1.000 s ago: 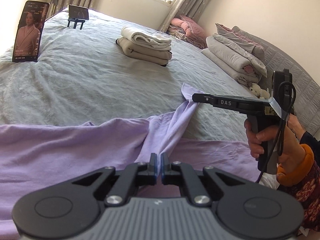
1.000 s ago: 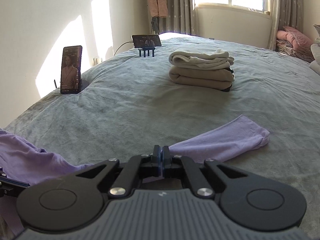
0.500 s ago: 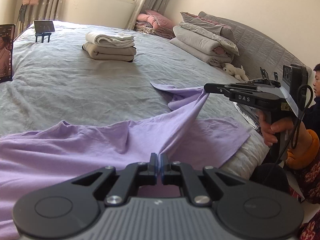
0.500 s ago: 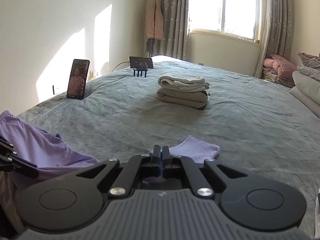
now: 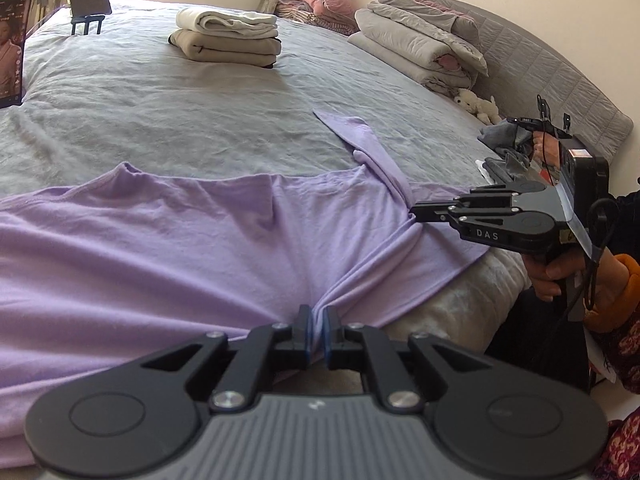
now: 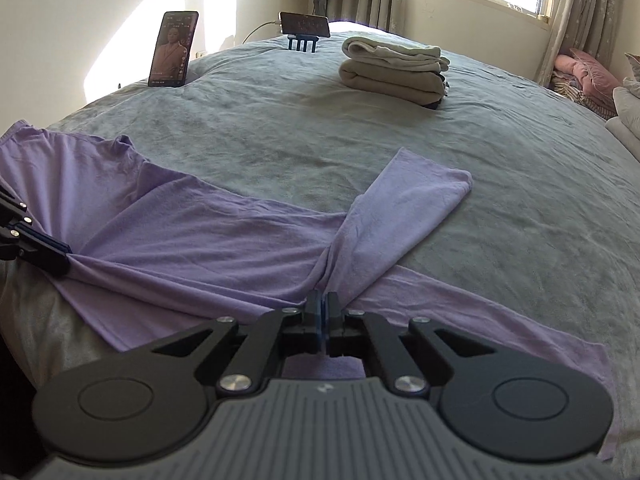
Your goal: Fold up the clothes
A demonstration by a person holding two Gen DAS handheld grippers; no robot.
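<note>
Left wrist view: the left gripper is opening, a bunched fold of the purple shirt still between its fingers at the bed's near edge. Right wrist view: the right gripper is also opening, cloth pinched at the base of the sleeve. Folded clothes sit far back.

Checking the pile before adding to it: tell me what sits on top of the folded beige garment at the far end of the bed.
A folded cream garment lies on the folded beige garment. A dark edge peeks out at the pile's right end; what it belongs to is covered.
</note>
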